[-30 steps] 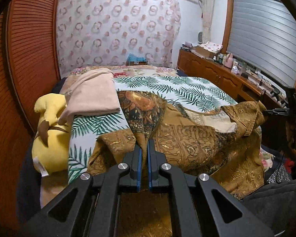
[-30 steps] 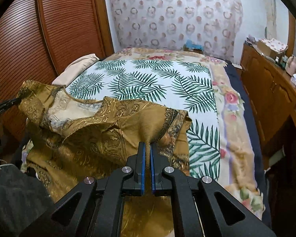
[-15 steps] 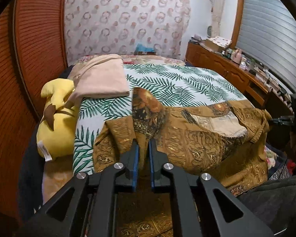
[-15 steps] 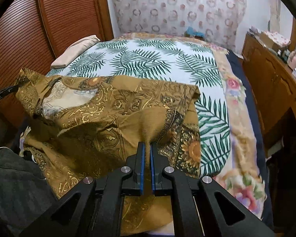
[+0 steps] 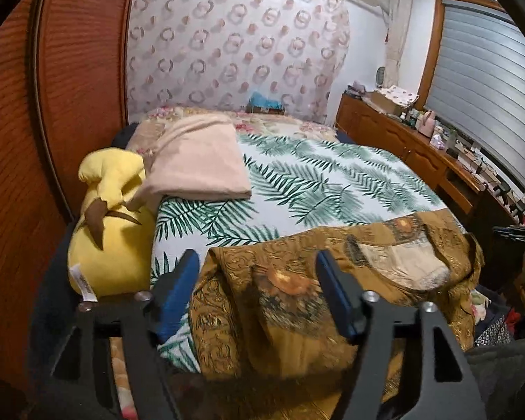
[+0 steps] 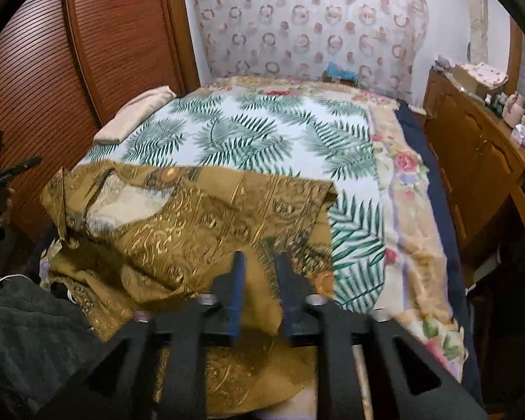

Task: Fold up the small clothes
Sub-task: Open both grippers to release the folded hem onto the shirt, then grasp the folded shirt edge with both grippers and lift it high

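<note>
while our left gripper (image 5: 255, 292) is hovering over the near left corner of the golden-brown garment (image 5: 332, 280), its jaws are standing wide apart and have just been opening; a fold of the cloth is lying between the blue pads (image 5: 176, 295), but they are not pressing on it. we are seeing the same on the other side: our right gripper (image 6: 259, 288) is parting its jaws too, by a narrower gap, and the garment's (image 6: 192, 231) near edge is sitting loose in that gap, touching neither pad as far as we can tell.

we are looking at the garment spreading across the foot of the bed, its far edge lying fairly straight over the leaf-print sheet (image 5: 318, 185) and its near part hanging over the bed's front edge. a pale lining patch (image 5: 399, 266) is showing near one shoulder, and the cloth around it is bunching in wrinkles.

further out, a folded beige cloth (image 5: 199, 161) is resting at the sheet's far left corner, partly lying over a yellow plush toy (image 5: 112, 227) that is leaning beside the bed against the wooden sliding door (image 5: 28, 133). a floral blanket (image 6: 413, 203) is running along the right side of the sheet, and a wooden dresser (image 6: 479, 161) with small clutter on top is standing along the right wall. a patterned curtain (image 6: 308, 24) is hanging behind the bed.
</note>
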